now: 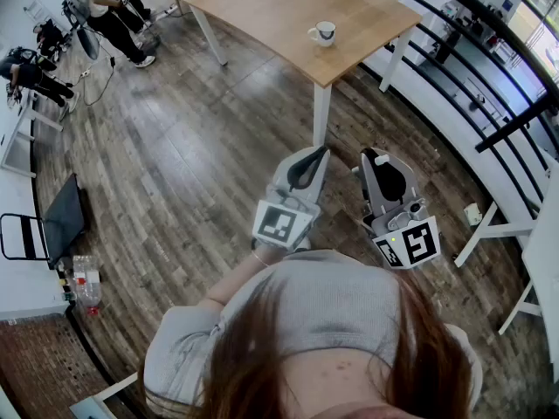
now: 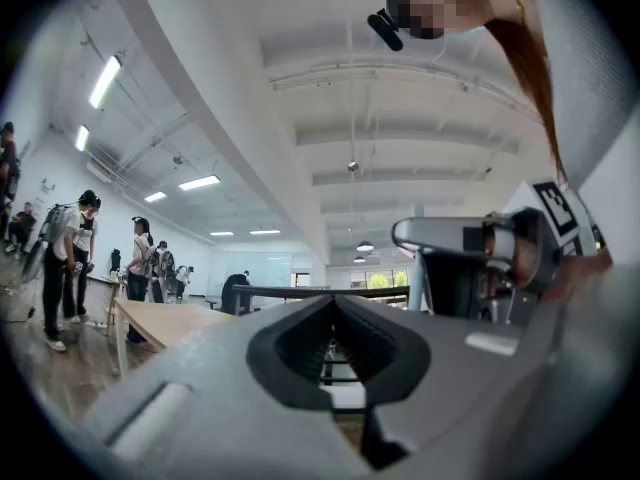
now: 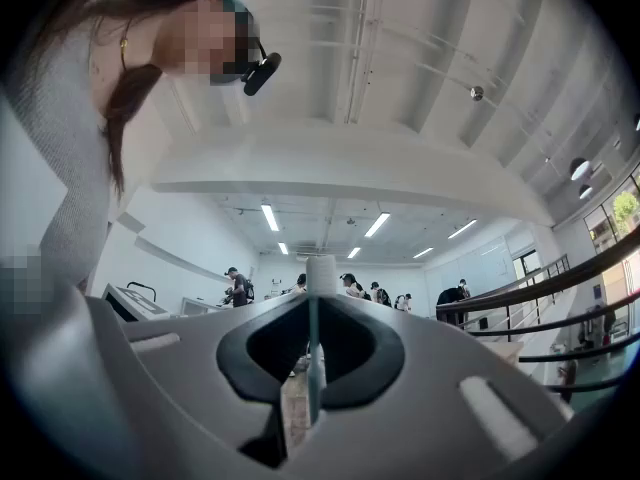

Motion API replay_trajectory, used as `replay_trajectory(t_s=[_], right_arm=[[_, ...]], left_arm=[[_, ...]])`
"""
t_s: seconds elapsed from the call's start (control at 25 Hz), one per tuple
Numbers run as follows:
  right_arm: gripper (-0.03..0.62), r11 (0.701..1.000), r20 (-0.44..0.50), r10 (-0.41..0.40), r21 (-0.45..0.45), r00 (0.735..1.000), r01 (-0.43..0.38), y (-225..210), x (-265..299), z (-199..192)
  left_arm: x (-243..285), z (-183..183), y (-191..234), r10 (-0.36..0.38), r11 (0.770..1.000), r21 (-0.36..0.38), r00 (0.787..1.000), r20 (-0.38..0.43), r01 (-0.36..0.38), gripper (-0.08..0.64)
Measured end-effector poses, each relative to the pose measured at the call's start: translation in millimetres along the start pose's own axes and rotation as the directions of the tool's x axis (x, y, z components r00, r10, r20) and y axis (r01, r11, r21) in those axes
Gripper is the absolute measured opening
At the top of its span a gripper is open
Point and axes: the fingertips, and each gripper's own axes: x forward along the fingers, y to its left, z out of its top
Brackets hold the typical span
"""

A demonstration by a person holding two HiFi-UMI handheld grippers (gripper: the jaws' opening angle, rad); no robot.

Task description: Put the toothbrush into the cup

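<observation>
A white cup point(image 1: 322, 33) with a dark pattern stands near the right edge of the wooden table point(image 1: 271, 7), far ahead of both grippers. I hold the grippers side by side over the wooden floor, close to my body. My right gripper point(image 1: 369, 157) is shut on the toothbrush point(image 3: 313, 348), a thin pale stick standing upright between the jaws with its white head point(image 3: 320, 273) above the tips. My left gripper point(image 1: 320, 152) has its jaws together with nothing between them point(image 2: 335, 300). The table's edge point(image 2: 160, 320) shows low at the left in the left gripper view.
A dark railing point(image 1: 489, 68) curves along the right side, with white furniture legs point(image 1: 489, 230) beside it. Several people stand at the far left point(image 1: 113, 7). A black folding chair point(image 1: 61, 221) and bottles point(image 1: 86, 288) sit on the floor at left.
</observation>
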Motion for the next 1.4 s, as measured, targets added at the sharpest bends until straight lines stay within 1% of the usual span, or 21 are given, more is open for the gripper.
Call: replay_trajectory(t_s=[0.12,0.24,0.56,0.68,0.88,1.2,1.4], right_arm=[[0.017,1.0,0.005,-0.002,0.003,1.0,0.002,3.9,-0.1,2.5],[0.017,1.0,0.004,0.002,0.003,1.0,-0.002,6.3,-1.3,3.6],[0.017,1.0,0.012,0.023,-0.003,1.0,-0.023,13.2,-2.8,5.5],[0.017,0.999,-0.01,0.046,-0.023,0.999,-0.046,16.9,0.1,1.9],[0.015,0.999,-0.009,0.05,0.01,0.999,-0.05,15.0,-0.2,0.6],[0.014,0.999,0.002,0.04,0.037,0.999,-0.04,3.7,-17.1,5.4],[0.014,0.999,-0.011,0.04,0.031,0.999,-0.04,-2.5,-33.1,2.8]], left_arm=[[-4.1,0.2,-0.1,0.0,1.0,0.005,1.0,-0.007,0.0,0.003],[-7.5,-1.3,-1.5,0.002,0.999,0.032,1.0,-0.027,-0.001,0.003],[-14.2,0.9,-4.9,0.013,1.0,0.01,1.0,-0.017,-0.013,0.003],[-16.0,2.2,-2.6,0.022,1.0,0.007,1.0,-0.018,-0.022,0.003],[-15.6,3.0,-1.5,0.028,1.0,0.011,0.999,-0.018,-0.028,0.003],[-4.9,1.6,-20.4,0.008,1.0,0.009,1.0,-0.018,-0.008,0.003],[-3.1,-1.6,-33.2,0.02,1.0,0.009,1.0,-0.014,-0.02,0.003]])
